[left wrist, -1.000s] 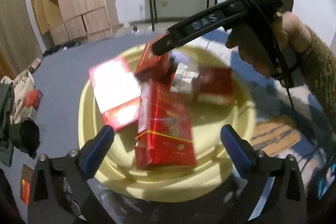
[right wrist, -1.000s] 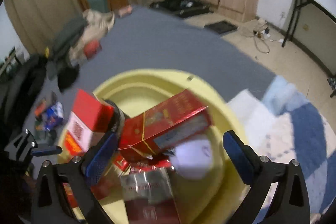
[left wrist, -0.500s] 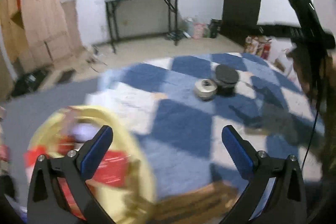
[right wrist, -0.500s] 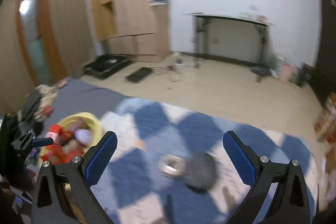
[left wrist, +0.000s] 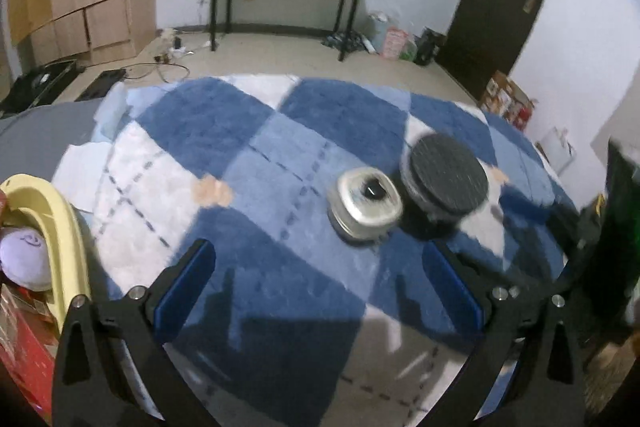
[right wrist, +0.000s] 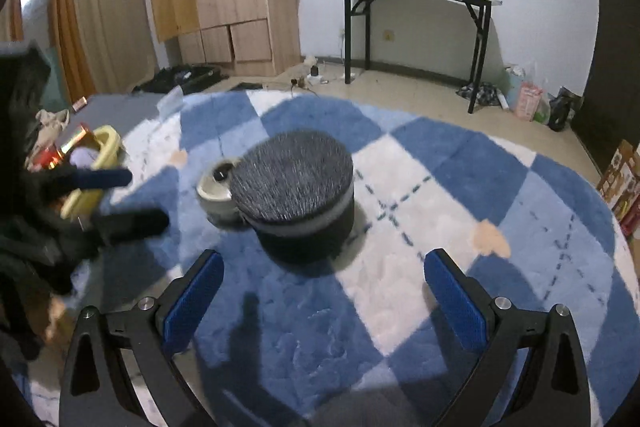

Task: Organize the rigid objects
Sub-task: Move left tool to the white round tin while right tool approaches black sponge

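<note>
Blue-and-white checked plush rug (right wrist: 400,267): you have swung here from the yellow plastic basin (left wrist: 60,223) of red boxes, now at far left | round black flat-lidded container (right wrist: 298,193) touches square silver tin (left wrist: 365,205), likely next | left hand-held gripper (left wrist: 318,289) and right hand-held gripper (right wrist: 324,297): both apart, empty.
</note>
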{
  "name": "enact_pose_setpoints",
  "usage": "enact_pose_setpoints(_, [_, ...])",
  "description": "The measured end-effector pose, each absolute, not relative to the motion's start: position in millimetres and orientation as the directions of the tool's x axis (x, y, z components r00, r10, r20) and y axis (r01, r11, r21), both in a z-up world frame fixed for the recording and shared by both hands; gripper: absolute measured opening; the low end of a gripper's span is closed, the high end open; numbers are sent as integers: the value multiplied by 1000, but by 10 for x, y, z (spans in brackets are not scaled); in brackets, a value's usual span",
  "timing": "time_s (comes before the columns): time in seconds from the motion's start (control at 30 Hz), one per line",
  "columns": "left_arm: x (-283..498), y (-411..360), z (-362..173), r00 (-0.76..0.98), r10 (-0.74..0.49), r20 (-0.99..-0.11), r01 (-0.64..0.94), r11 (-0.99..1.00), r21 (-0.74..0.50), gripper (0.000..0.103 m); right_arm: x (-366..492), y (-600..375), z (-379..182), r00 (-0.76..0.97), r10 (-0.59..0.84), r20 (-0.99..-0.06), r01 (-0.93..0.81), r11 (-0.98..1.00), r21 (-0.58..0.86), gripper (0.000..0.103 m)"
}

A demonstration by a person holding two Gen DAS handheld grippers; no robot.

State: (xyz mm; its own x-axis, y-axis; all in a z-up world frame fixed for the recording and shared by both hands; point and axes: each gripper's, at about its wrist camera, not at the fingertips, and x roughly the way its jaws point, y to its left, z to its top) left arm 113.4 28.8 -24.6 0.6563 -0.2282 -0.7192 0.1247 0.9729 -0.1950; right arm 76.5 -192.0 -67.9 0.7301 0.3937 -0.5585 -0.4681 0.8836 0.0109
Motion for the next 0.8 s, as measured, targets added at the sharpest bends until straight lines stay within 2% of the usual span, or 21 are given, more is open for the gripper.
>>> enact_pose_setpoints(0.27, [1149, 459, -253, 678, -193, -709, 81, 979, -189, 103, 1297, -1890, -657, 700, 410, -585, -470, 881, 56, 102])
enact_pose_setpoints(0.53, [1176, 213, -369, 652, -213, -728, 144, 977, -156, 103, 1480, -1931, -691, 691, 450, -566, -470, 874, 122, 102])
enact_pose_setpoints(0.8, [1155, 108, -457, 648, -201, -735, 168, 979, -119, 103, 1548, -1957, -684, 708, 432, -558, -449, 886, 117, 100])
